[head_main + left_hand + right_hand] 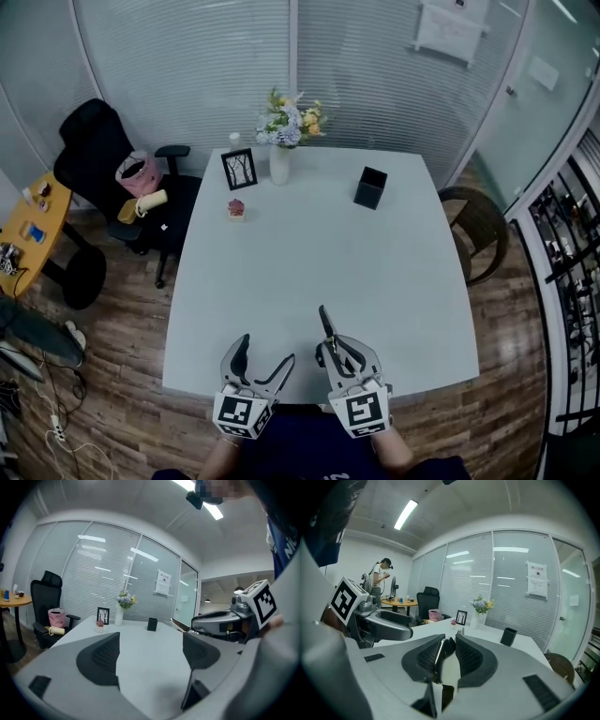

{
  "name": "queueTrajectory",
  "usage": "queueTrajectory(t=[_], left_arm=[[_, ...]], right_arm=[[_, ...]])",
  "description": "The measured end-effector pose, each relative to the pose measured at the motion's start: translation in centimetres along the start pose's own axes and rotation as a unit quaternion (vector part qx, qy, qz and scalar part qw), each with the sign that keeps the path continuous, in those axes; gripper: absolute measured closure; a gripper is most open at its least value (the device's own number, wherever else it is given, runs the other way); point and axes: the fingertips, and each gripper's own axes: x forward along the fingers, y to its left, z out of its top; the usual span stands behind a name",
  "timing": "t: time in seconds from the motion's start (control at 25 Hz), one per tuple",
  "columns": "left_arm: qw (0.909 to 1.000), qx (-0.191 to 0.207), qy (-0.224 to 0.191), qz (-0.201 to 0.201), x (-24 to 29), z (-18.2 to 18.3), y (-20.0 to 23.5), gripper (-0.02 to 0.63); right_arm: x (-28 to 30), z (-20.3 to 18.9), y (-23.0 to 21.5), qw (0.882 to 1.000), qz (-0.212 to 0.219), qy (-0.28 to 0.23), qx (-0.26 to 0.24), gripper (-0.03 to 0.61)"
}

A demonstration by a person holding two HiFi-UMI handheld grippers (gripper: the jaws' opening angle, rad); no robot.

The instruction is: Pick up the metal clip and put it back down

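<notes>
My right gripper [339, 349] hovers over the near edge of the white table [394, 281], shut on the metal clip [325, 324]. The clip's dark end sticks out ahead of the jaws. In the right gripper view the clip [439, 651] is a thin metal strip pinched between the two ribbed pads of the right gripper [449, 645]. The left gripper [260, 360] hangs just to its left, jaws wide apart, holding nothing. The left gripper view shows only bare tabletop between the left gripper's [150, 644] pads, with the right gripper [220, 623] alongside.
At the table's far end stand a black pen holder [370, 187], a vase of flowers [280, 161], a picture frame [239, 169] and a small pink pot [235, 208]. A black office chair [103, 159] is at the left, a wooden chair [480, 230] at the right. A person [379, 581] stands far off.
</notes>
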Motion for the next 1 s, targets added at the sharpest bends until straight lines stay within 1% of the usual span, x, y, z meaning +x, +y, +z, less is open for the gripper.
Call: queueTrajectory(t=[0.24, 0.52, 0.68, 1.0], left_arm=[[0.9979, -0.007, -0.004, 0.064, -2.8, 0.1, 3.3, 0.193], [0.9909, -0.018, -0.013, 0.133, -6.0, 0.0, 7.2, 0.193], [0.9867, -0.021, -0.014, 0.161, -7.4, -0.3, 8.8, 0.193], [0.9794, -0.025, -0.015, 0.200, -10.3, -0.7, 11.9, 0.193]], right_arm=[[2.7, 1.6, 3.5, 0.998, 0.061, -0.011, -0.029, 0.499], [5.8, 2.9, 8.1, 0.990, 0.131, -0.024, -0.053, 0.500], [7.5, 3.1, 10.4, 0.985, 0.159, -0.022, -0.062, 0.500], [11.2, 2.9, 14.6, 0.975, 0.203, -0.010, -0.091, 0.502]])
